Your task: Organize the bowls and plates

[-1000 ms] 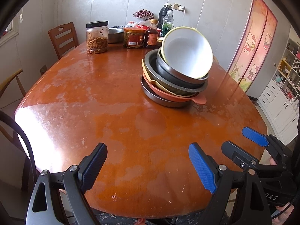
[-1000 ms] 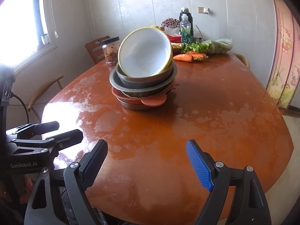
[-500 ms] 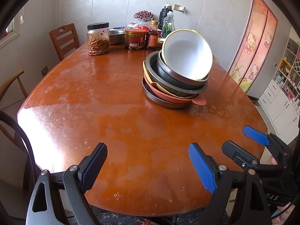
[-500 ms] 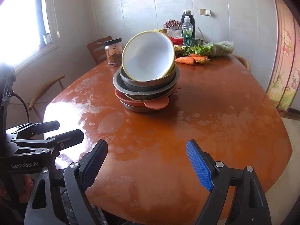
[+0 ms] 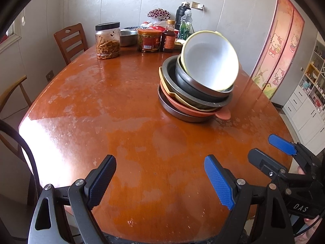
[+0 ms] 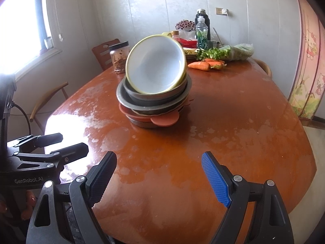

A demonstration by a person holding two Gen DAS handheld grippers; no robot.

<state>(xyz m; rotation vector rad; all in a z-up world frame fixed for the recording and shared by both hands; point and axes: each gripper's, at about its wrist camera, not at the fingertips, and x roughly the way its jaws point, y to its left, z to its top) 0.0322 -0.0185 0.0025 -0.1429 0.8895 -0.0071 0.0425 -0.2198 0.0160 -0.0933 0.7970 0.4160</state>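
A messy stack of dishes stands on the brown oval table. On top a white bowl with a yellow rim leans tilted toward me. Under it lie dark metal bowls, a yellowish dish, an orange plate with a tab handle and a dark plate at the bottom. My left gripper hovers open near the table's front edge, nothing between its fingers. My right gripper is open and empty too, beside it.
At the far end stand a jar of dried strips, a red-lidded jar, a sauce bottle, a steel bowl, bottles, carrots and bagged greens. Wooden chairs stand at the left.
Both views have shifted slightly: the stack and jars now sit a little lower in the pictures. The grippers' openings are unchanged and nothing on the table has moved.
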